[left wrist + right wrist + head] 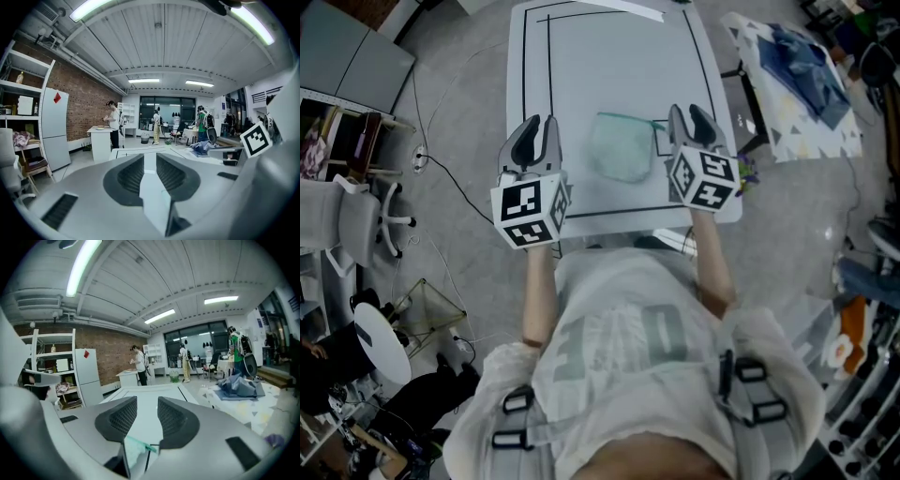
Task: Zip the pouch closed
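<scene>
So both grippers are off the pouch (621, 145), which lies flat on the desk (600, 56) mid-frame between them. Left gripper (540, 127) shows a narrow empty gap, and right gripper (688, 117) stands wider, empty too. Zip's probably done, but I can't tell for sure.

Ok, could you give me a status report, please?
Left gripper, right gripper: jaws apart, empty. Pouch lies free on table between them. Nothing in the way.
</scene>
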The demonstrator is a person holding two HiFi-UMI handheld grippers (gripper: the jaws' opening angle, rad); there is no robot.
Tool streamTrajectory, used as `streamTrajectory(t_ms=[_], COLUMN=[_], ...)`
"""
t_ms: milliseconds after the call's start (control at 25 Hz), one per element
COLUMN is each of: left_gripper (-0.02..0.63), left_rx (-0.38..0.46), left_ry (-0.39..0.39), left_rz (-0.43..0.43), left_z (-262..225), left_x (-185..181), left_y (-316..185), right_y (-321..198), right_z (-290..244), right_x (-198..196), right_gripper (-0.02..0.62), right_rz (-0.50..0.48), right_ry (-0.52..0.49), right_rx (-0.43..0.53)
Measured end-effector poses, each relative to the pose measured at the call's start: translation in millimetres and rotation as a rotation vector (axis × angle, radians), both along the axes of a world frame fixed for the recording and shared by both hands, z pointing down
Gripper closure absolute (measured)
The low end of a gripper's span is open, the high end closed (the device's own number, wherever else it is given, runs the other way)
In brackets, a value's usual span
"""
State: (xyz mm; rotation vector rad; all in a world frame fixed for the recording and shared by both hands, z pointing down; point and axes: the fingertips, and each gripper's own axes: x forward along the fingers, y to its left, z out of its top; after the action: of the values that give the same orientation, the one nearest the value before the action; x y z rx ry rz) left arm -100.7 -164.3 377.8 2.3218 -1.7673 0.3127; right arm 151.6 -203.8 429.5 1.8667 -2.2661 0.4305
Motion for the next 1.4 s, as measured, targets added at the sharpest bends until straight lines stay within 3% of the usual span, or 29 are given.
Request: streamTrajectory(t_ms=[160,360,600,1400], left_gripper=[0.541,0.543,0.543,0.543], left_rx=[-0.01,-0.026,-0.024,-0.02], left_ry=[0.002,0.007,0.007,0.018], left_rz=[0.005,0.014,0.018,0.012], left_z=[4,9,9,9], left_x=[3,8,10,4], left_y=[0,1,0,-4], right_y=[8,24,36,37], right_z=[-48,-73,-70,-57], right_x=[-13,-31,-41,-40], right_gripper=[0.481,0.547,0.586,0.587], right_rz=[-0.04,-0.074,-0.096,-0.092], right_ry=[0.018,0.036,0.034,0.047], right_rx=[0.144,0.223,0.242,0.207])
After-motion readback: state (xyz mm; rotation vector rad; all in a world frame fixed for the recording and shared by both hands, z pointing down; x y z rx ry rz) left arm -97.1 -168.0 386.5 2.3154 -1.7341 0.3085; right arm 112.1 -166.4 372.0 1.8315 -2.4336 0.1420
